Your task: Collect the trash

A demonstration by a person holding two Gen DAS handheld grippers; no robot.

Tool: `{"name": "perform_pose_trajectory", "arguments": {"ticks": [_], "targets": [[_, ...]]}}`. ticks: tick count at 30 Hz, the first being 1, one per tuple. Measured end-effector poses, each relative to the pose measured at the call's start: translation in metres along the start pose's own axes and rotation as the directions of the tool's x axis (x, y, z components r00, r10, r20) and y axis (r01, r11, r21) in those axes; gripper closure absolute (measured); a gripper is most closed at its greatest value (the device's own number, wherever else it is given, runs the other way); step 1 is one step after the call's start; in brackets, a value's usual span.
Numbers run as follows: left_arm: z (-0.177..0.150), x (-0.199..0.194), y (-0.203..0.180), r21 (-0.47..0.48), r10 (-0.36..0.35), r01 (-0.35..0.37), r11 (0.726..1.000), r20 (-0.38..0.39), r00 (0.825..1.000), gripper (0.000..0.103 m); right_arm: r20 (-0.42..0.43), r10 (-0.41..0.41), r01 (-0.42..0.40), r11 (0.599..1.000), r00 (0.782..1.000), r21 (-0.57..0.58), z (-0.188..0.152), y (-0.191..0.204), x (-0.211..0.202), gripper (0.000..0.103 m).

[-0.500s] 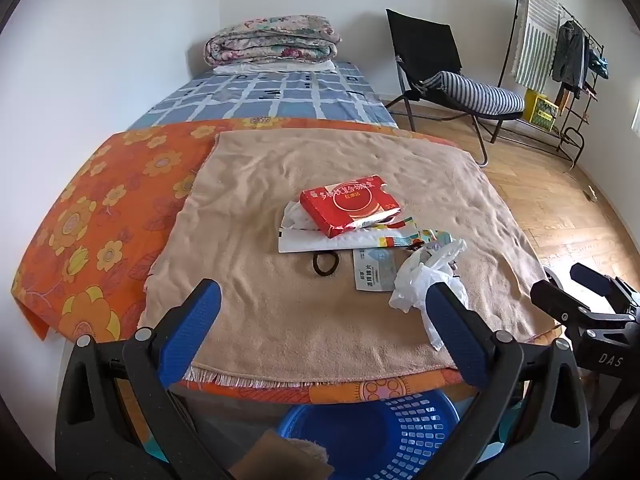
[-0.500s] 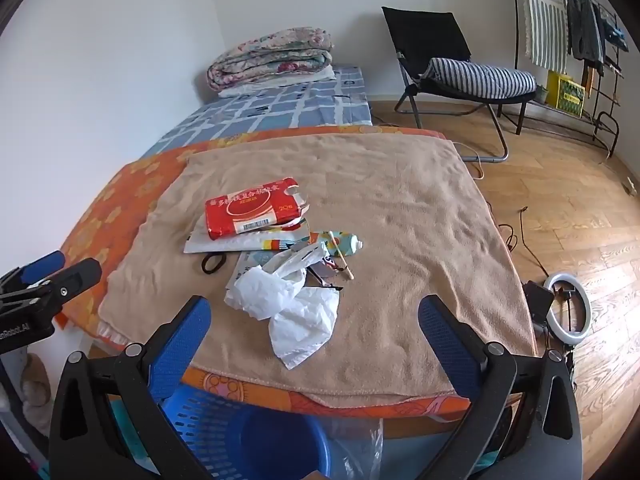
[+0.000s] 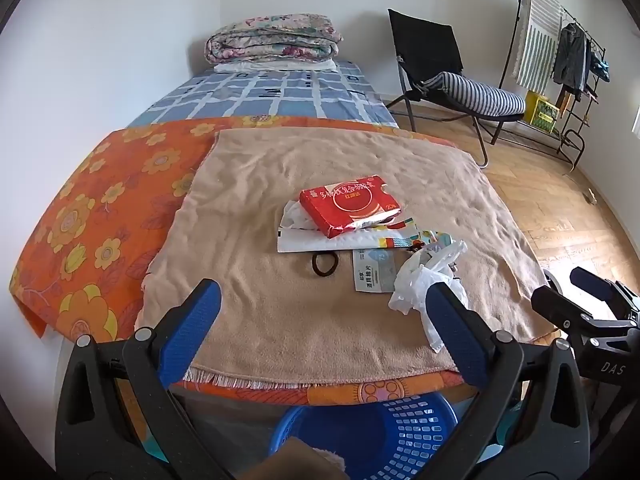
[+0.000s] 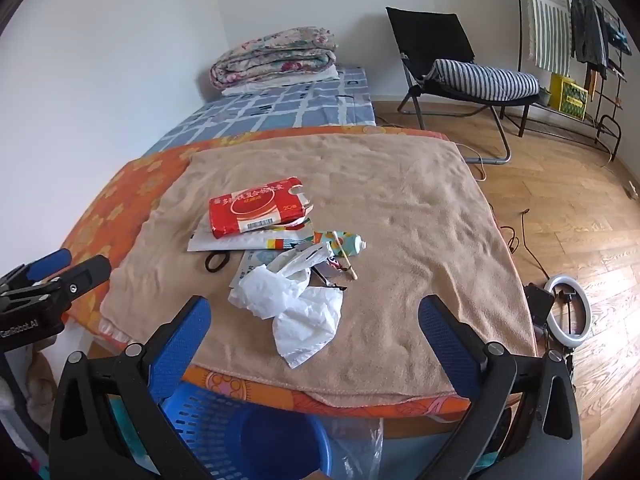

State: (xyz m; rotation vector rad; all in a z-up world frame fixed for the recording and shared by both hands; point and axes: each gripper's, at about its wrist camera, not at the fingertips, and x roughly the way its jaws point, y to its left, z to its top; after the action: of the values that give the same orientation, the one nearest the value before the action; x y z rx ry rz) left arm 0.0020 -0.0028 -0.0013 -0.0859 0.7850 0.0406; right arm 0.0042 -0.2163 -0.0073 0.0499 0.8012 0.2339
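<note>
Tan towelling covers most of the near surface: a beige towel [image 3: 304, 292] lies spread over an orange floral sheet [image 3: 92, 216], with a blue checked mattress cover [image 3: 272, 96] behind it and a folded floral quilt [image 3: 276, 38] at the far wall. To the right, on the wooden floor [image 4: 560, 208], stands a black folding chair [image 4: 436, 44] with a striped cushion [image 4: 484, 80], and past it a clothes rack [image 4: 580, 32]. A ring light [image 4: 570, 312] lies on the floor beside the bed.

Below the near edge of the towel sits a blue plastic basket [image 3: 384, 436], its perforated wall showing between the fingers of both tools.

The trash lies in one cluster near the middle of the towel. A red torn packet [image 4: 256, 210] rests on top of a white padded mailer [image 4: 248, 240]. Just nearer is a crumpled white plastic bag [image 4: 296, 304], partly over a small white sachet [image 3: 372, 272]. A colourful tube [image 4: 344, 242] lies at the right with a wooden stick [image 4: 344, 256] across it. A black hair tie [image 3: 325, 265] lies alone on the towel, just in front of the mailer.

The left gripper [image 3: 320, 332] hovers over the near edge with its blue pads spread wide and nothing between them. The right gripper [image 4: 316, 344] hovers likewise, fully spread and empty, the plastic bag just ahead of it.
</note>
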Motion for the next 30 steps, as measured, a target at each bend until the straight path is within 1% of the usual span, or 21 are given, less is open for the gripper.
{"name": "perform_pose_trajectory", "arguments": {"ticks": [30], "targets": [[0.001,0.0026,-0.0007,-0.007,-0.004,0.004,1.0,0.0,1.0,0.0,-0.021,-0.005,0.005,1.0,1.0,0.005,-0.0029,-0.0023,0.0029,0.0]]}}
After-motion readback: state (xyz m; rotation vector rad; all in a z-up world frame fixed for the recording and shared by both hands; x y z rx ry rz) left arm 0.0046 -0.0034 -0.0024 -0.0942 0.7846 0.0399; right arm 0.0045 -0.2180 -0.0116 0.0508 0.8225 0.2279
